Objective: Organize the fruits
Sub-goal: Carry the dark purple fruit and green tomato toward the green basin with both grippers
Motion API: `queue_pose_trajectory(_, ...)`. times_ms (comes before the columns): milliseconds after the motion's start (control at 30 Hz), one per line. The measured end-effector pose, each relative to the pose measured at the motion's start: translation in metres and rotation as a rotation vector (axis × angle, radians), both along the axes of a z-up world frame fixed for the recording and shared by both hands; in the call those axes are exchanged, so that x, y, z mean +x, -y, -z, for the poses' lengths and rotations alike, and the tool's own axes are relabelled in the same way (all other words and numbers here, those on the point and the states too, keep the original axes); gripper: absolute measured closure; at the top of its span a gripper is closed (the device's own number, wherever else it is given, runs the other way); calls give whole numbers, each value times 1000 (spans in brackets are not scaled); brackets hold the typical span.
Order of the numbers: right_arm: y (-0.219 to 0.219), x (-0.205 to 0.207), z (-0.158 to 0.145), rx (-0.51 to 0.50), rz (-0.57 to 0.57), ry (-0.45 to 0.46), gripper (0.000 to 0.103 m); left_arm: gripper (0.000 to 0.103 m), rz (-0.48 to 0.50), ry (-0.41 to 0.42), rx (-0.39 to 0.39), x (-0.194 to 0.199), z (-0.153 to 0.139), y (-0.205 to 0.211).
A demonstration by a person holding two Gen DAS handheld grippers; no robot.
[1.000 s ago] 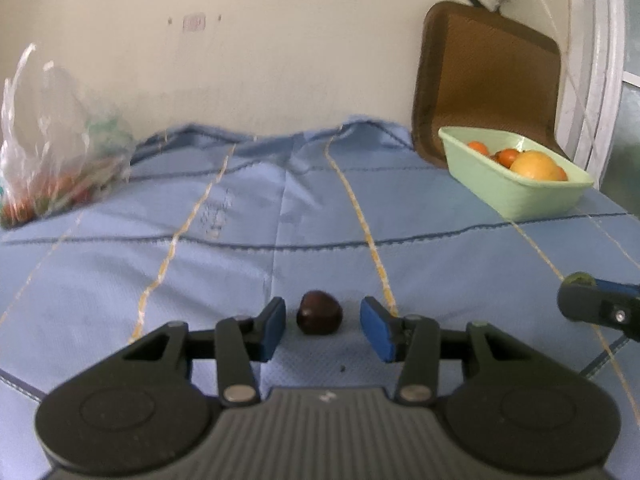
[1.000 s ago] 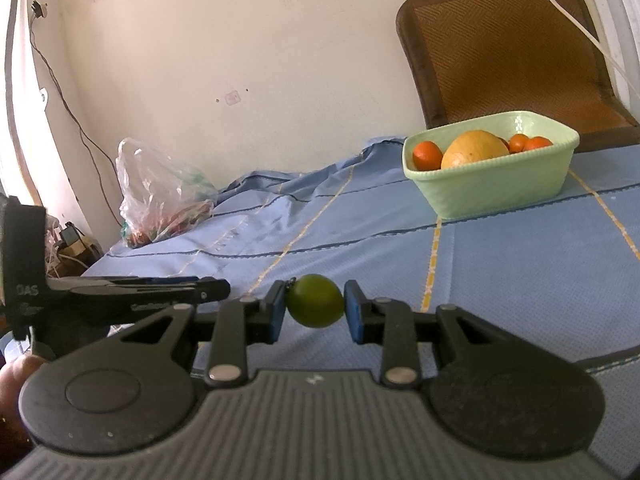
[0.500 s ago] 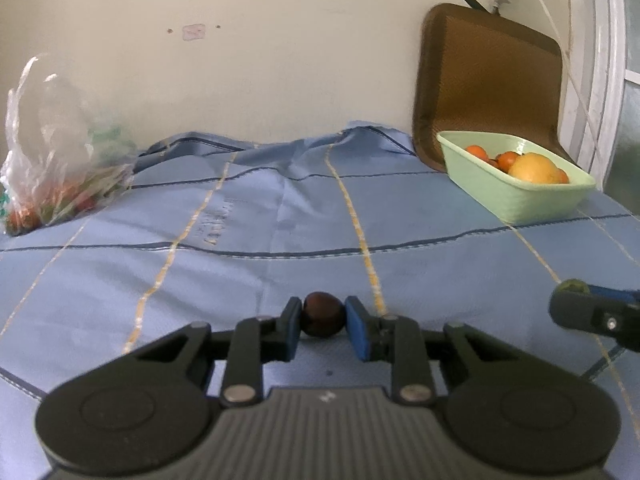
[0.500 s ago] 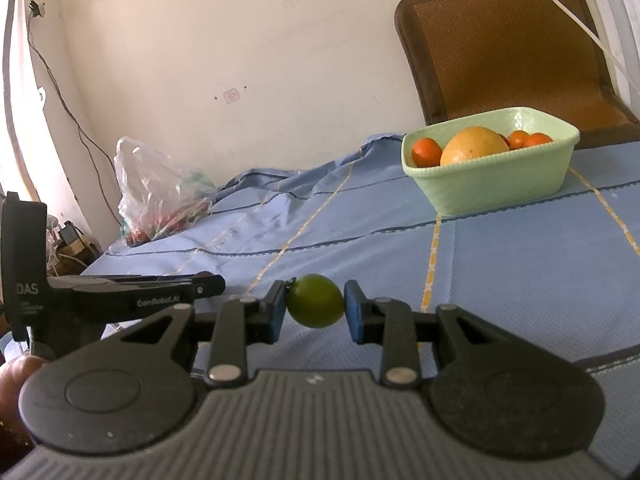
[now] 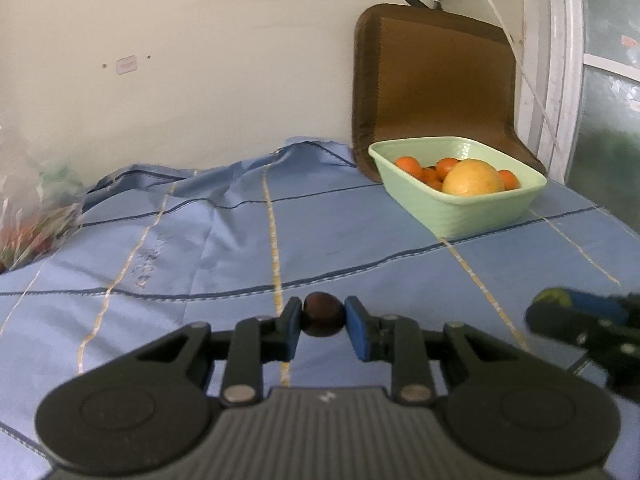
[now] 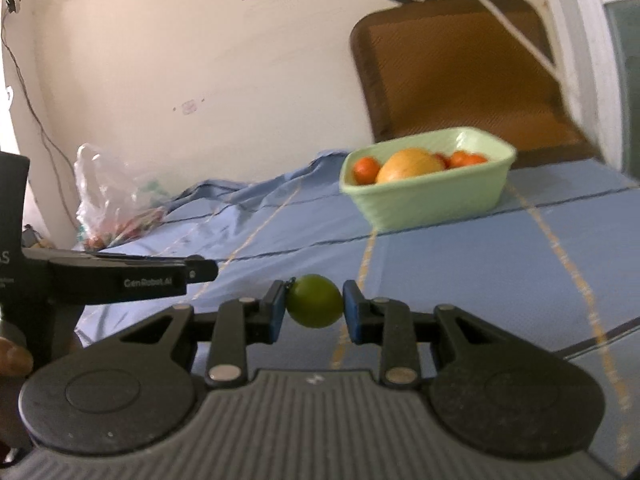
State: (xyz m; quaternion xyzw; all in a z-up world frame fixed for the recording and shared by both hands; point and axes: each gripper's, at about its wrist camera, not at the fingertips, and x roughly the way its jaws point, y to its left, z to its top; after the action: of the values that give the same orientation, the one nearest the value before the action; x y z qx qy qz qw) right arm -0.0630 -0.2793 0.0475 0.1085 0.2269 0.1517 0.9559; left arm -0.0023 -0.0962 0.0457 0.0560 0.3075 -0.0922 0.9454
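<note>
My left gripper (image 5: 323, 321) is shut on a small dark brown fruit (image 5: 323, 315), held just above the blue cloth (image 5: 224, 256). My right gripper (image 6: 314, 307) is shut on a round green fruit (image 6: 314, 301), also off the cloth. A pale green tub (image 5: 472, 208) (image 6: 428, 194) stands at the far right and holds a large yellow-orange fruit (image 5: 473, 178) among several small orange ones. In the left wrist view the right gripper (image 5: 560, 304) shows at the right edge with the green fruit (image 5: 554, 298). The left gripper's body (image 6: 120, 276) crosses the left side of the right wrist view.
A clear plastic bag (image 6: 116, 196) (image 5: 28, 208) with red and green contents lies at the far left by the wall. A brown chair back (image 5: 436, 92) rises behind the tub. A white cord (image 6: 500, 16) hangs across it. A person's fingers (image 6: 12, 360) show at the left edge.
My left gripper's jaws closed on the dark fruit, lifted it off the cloth and swung right toward the tub. The right gripper kept its hold on the green fruit and turned slightly.
</note>
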Motion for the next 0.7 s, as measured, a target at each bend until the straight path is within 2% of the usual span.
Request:
queue_pose_trajectory(200, 20, -1, -8, -20, 58, 50, 70, 79, 25, 5, 19, 5, -4, 14)
queue_pose_trajectory(700, 54, 5, -9, 18, 118, 53, 70, 79, 78, 30, 71, 23, -14, 51)
